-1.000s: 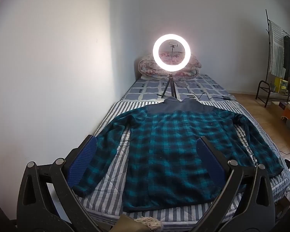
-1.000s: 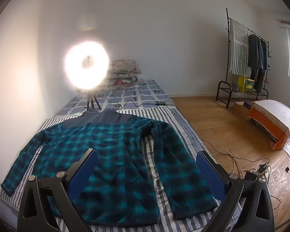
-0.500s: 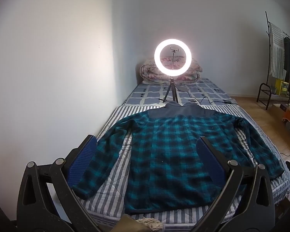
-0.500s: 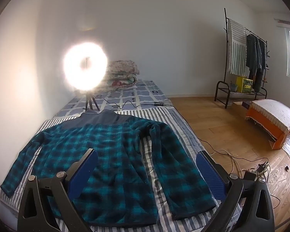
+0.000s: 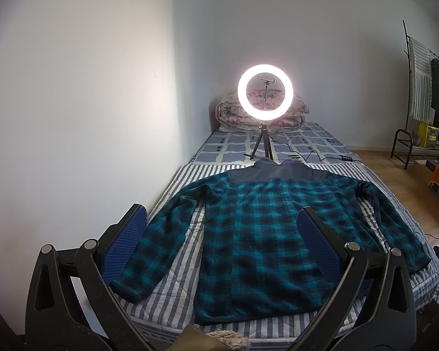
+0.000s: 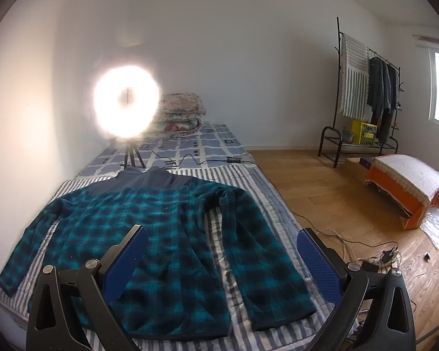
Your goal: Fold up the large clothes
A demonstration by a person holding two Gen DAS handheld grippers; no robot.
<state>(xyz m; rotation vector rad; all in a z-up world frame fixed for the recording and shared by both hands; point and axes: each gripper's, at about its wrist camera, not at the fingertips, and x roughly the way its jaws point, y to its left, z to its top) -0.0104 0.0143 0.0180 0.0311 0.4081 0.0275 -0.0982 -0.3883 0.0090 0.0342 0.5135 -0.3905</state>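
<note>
Both grippers hang in the air at the foot of the bed, each with its two blue-padded fingers spread wide and nothing between them. The left gripper (image 5: 219, 234) points over the middle of the jacket, the right gripper (image 6: 222, 251) over its right sleeve (image 6: 263, 263).

One teal plaid fleece jacket (image 5: 263, 228) lies flat, back up, on the striped blanket (image 5: 172, 298). Its dark hem runs just inside the blanket's near edge, and its grey collar points toward the far end. Two sleeves lie spread outward: the left sleeve (image 5: 158, 239) has its cuff near the wall-side edge, the right one ends close to the bed's floor-side edge.

Beyond the collar stands one lit ring light (image 5: 265, 95) on a small tripod, with a cable trailing over the checked sheet (image 6: 202, 146), and behind it a stack of folded quilts (image 6: 178, 114). To the right lies open wooden floor (image 6: 322, 193), one clothes rack (image 6: 363, 99) and one orange stool (image 6: 406, 184).
</note>
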